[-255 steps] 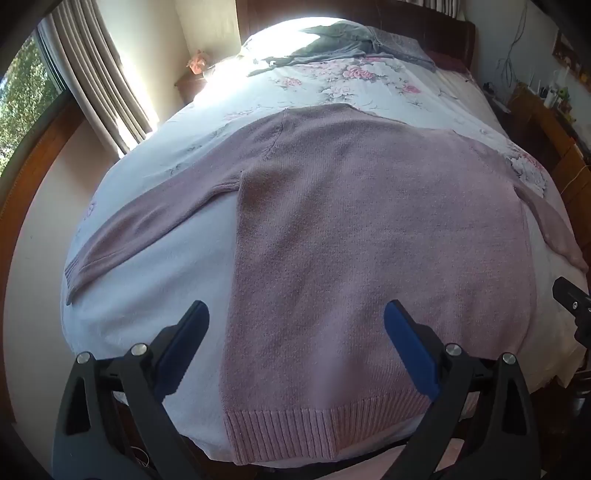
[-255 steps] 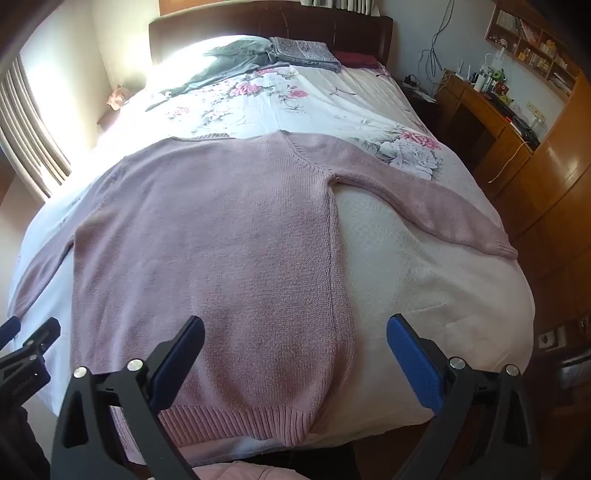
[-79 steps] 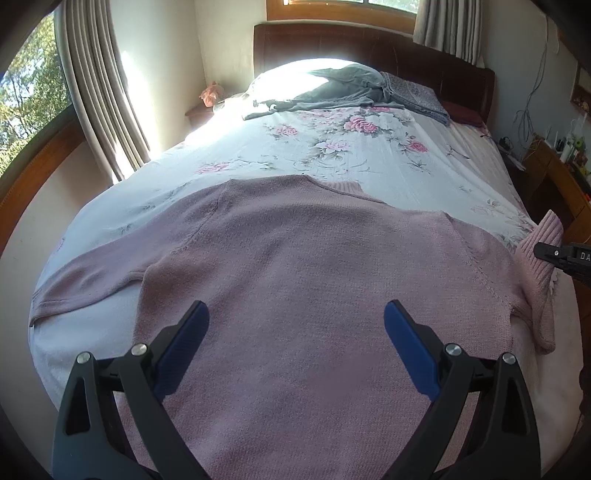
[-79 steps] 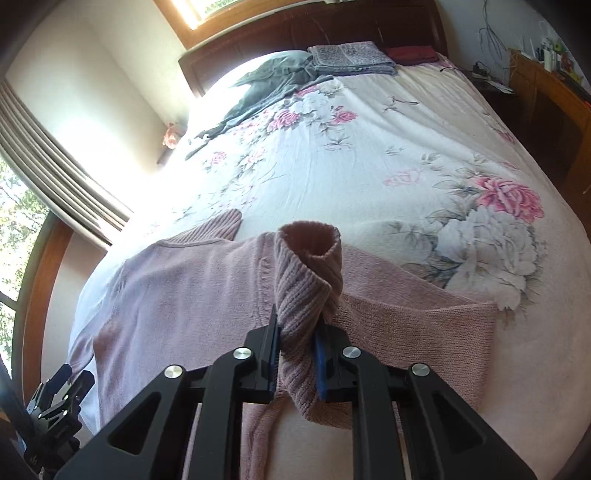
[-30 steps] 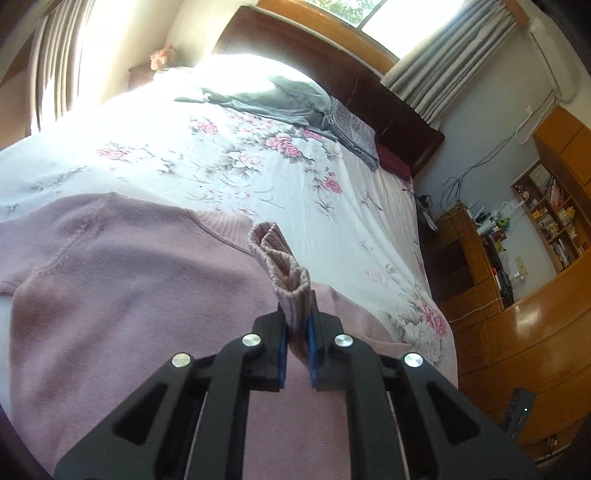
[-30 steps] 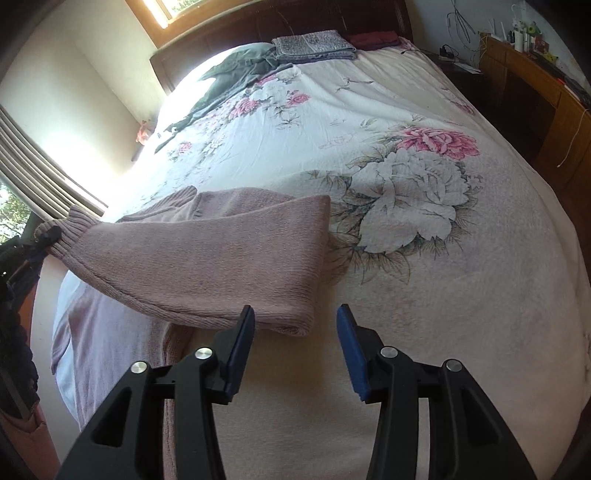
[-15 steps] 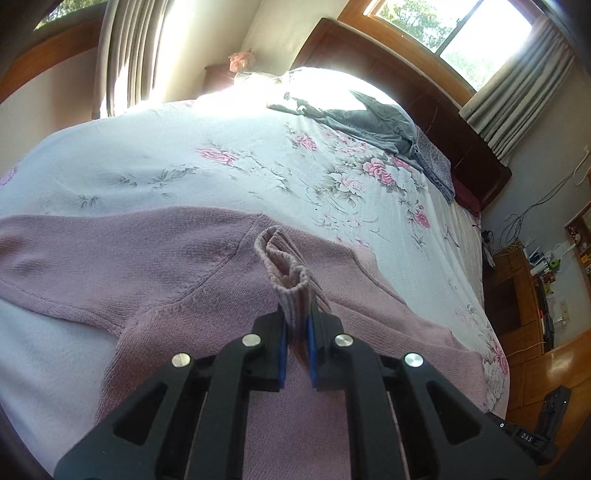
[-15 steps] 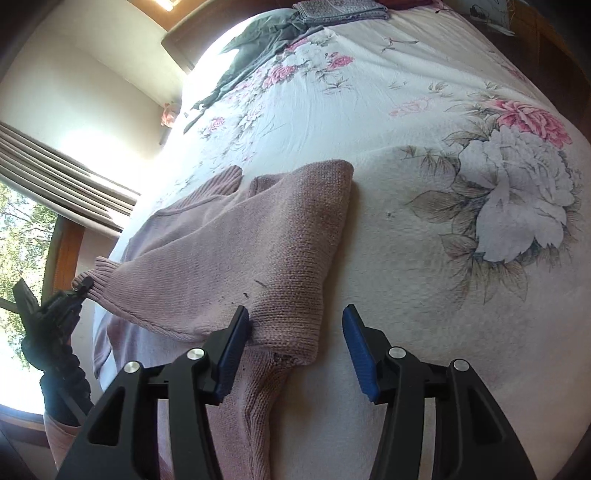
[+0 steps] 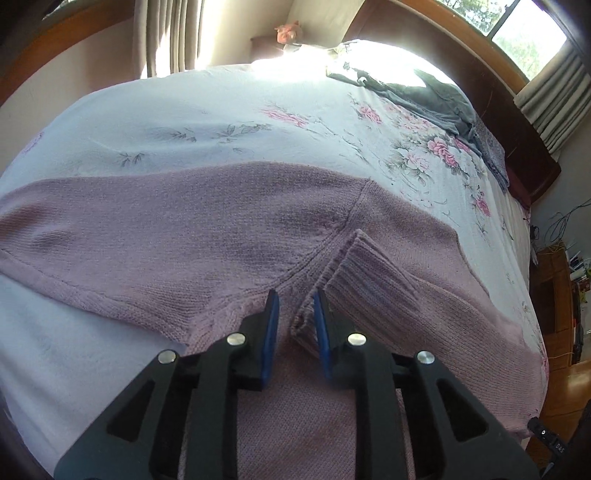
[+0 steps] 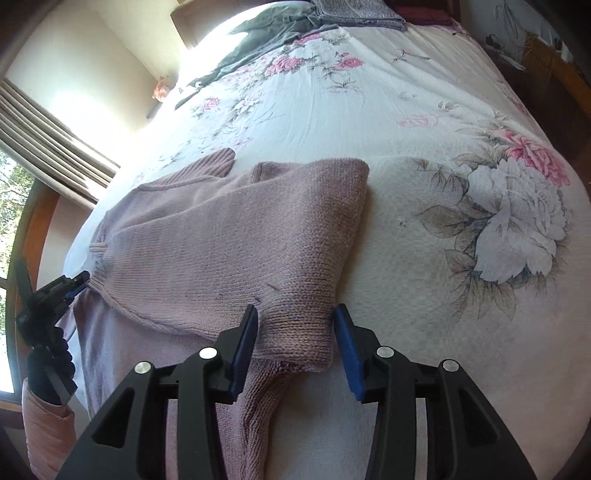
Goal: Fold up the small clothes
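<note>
Pink knit sweater [image 9: 192, 236]: flat on the floral bed [image 9: 207, 122], one sleeve folded across its body. Left tongs [image 9: 294, 314]: slightly parted, ribbed cuff [image 9: 362, 273] between them. Right tongs [image 10: 297, 332]: spread, straddling the sleeve fold [image 10: 295, 332]. Grey garment [image 10: 269, 33]: near the headboard.

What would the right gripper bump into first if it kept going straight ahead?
Probably the folded-over sleeve of the pink sweater: the right gripper has its open fingers either side of the sleeve's fold. Depth is hard to judge.
</note>
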`<state>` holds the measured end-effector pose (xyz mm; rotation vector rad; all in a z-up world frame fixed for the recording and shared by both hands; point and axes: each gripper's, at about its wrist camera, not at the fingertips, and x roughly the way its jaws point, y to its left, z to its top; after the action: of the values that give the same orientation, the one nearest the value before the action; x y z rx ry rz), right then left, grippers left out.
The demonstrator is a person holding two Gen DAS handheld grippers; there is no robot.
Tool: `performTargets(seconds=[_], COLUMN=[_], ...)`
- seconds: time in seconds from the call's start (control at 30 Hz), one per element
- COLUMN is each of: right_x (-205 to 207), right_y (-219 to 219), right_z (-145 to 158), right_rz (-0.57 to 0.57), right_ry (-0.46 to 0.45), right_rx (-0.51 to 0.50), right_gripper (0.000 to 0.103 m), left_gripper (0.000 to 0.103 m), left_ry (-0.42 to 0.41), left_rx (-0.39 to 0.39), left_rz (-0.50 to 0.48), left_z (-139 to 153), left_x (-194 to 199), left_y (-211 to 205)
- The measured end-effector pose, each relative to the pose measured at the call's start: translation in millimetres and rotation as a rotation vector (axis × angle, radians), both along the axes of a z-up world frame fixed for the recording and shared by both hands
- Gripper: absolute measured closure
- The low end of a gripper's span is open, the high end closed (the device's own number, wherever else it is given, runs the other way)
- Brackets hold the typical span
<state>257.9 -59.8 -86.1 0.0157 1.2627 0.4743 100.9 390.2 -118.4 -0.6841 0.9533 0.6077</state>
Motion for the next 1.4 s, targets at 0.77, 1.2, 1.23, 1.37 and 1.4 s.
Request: performTargets(seconds=[0.77,1.2,1.23,1.37,1.4], right_x=[-35,-91,-93,-98,-99], right_y=[69,105,108,120,123], right_z=[8,7,2,-11,-14], right_rz=[0.067,0.147,0.145,0.148,0.152], right_ry=[0.007,0.028,0.040,0.065,0.063], right_rx=[-0.017,0.006,0.006,-0.018,-0.031], right_gripper=[0.051,0.043,0.043,0.043,0.043], left_gripper=[0.054,0.048,0.048,0.052,0.054], left_ry=[-0.045,-0.038,-0.045,-0.114,-0.156], left_rx=[-0.128,-0.138,-0.139,-0.186,-0.203], left_rz=[-0.218,0.276,0.330,0.495,0.523], left_z=[1,-20,-24,-42,-45], left_x=[0,-225,-242,-294,-304], left_y=[-25,143,156,202,211])
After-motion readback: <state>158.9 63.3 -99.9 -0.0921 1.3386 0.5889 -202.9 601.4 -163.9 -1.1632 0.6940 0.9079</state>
